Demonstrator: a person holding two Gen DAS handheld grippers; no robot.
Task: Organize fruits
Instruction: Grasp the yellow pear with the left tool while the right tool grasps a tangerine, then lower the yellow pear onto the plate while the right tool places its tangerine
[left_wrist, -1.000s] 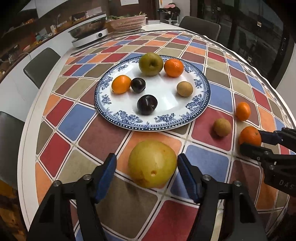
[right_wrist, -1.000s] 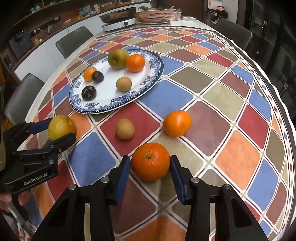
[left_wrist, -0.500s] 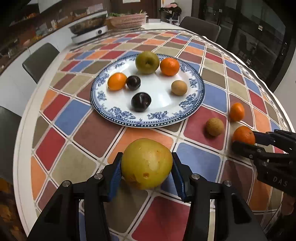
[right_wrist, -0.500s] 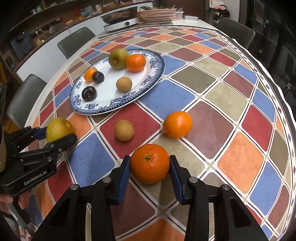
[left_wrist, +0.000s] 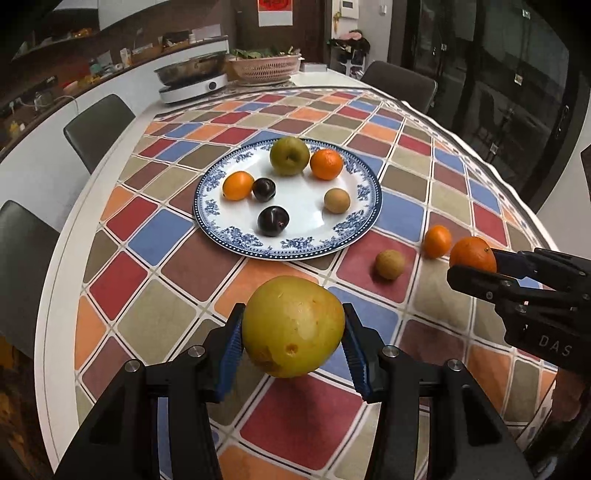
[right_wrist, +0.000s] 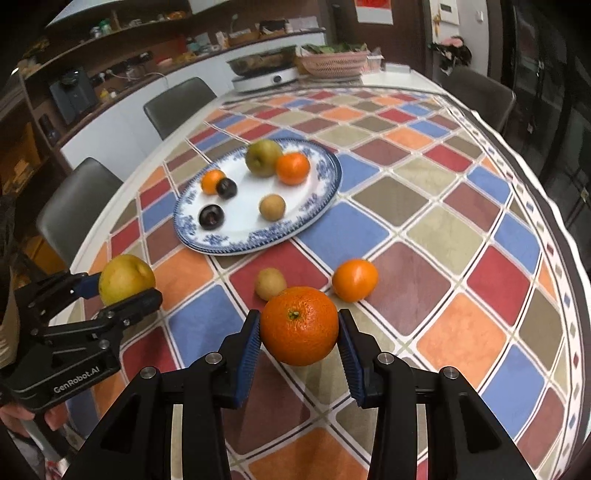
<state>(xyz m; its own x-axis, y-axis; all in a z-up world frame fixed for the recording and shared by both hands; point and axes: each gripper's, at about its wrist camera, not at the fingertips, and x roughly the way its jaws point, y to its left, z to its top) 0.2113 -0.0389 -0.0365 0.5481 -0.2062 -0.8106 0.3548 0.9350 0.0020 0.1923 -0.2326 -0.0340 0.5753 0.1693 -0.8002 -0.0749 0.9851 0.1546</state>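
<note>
My left gripper (left_wrist: 292, 349) is shut on a large yellow pear (left_wrist: 291, 326) and holds it above the checkered tablecloth, near the front edge. My right gripper (right_wrist: 297, 345) is shut on a big orange (right_wrist: 299, 325), also lifted; the orange shows in the left wrist view (left_wrist: 472, 254). The blue-and-white plate (left_wrist: 360, 229) sits mid-table with a green apple (left_wrist: 289, 155), two oranges, two dark plums and a small brown fruit. On the cloth lie a small brown fruit (right_wrist: 270, 283) and a small orange (right_wrist: 354, 280).
An induction cooker with a pan (left_wrist: 194, 85) and a pink basket (left_wrist: 264, 66) stand at the table's far end. Dark chairs (left_wrist: 98, 127) line the left side and far end. The table's right edge (right_wrist: 554, 221) curves past the loose fruit.
Both grippers closed on their fruits and lifted them off the cloth. The views rose and tilted up, showing more of the room.
</note>
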